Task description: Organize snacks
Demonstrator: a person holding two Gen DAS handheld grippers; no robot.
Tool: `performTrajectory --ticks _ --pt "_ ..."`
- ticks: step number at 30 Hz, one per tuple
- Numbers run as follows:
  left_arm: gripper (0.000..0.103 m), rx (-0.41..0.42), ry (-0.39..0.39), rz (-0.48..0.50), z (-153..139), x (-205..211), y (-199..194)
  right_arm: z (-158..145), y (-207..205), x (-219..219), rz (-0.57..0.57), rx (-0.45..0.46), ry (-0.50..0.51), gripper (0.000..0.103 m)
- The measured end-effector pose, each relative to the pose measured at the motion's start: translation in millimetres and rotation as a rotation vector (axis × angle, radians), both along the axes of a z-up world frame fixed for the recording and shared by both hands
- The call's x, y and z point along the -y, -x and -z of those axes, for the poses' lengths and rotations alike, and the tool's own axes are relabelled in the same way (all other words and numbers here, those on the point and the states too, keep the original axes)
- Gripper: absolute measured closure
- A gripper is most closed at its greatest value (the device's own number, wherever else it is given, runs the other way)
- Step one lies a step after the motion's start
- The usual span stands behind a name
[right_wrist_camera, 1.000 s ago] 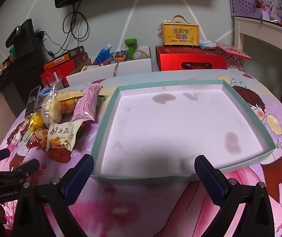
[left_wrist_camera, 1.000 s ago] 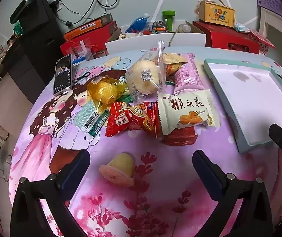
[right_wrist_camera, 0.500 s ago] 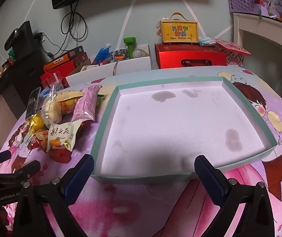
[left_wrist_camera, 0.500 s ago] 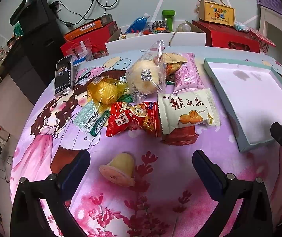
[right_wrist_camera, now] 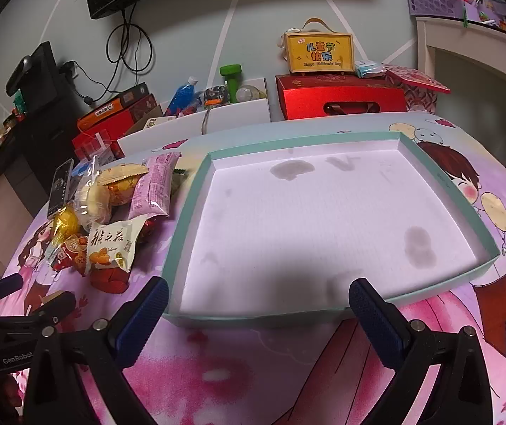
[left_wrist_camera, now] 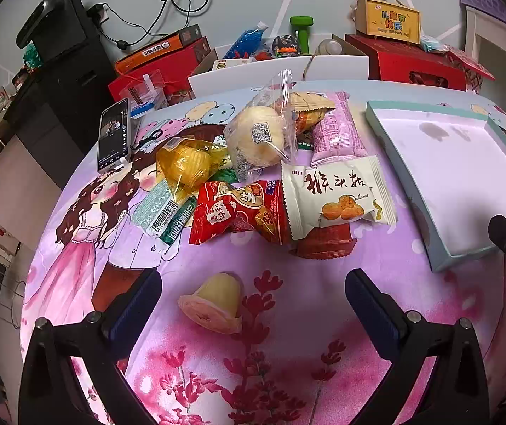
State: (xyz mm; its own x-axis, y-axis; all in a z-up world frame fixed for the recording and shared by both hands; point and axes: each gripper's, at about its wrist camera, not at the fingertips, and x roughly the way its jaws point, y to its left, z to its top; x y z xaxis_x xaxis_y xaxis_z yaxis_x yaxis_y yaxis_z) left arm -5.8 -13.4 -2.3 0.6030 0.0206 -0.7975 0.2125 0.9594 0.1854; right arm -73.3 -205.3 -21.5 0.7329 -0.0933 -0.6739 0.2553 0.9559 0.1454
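While both tongs stand wide open and empty, the small yellow jelly cup with pink foil lid (left_wrist_camera: 214, 302) lies tipped on the table (left_wrist_camera: 288, 372) between the left tongs (left_wrist_camera: 249, 295) fingers, lid pointing near-left; the right tongs (right_wrist_camera: 258, 306) face the shallow teal-rimmed tray (right_wrist_camera: 189, 226).

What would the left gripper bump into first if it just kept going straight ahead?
Probably the jelly cup, lying on its side between the open left gripper fingers; beyond it sits the snack pile. Depth is hard to judge.
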Motion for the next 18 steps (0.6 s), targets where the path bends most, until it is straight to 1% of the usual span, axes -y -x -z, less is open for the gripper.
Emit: performTrajectory --ticks 18 --pt "0.0 0.003 -0.004 0.005 0.1 1.9 0.2 -0.7 0.1 2.2 0.004 0.004 -0.011 0.0"
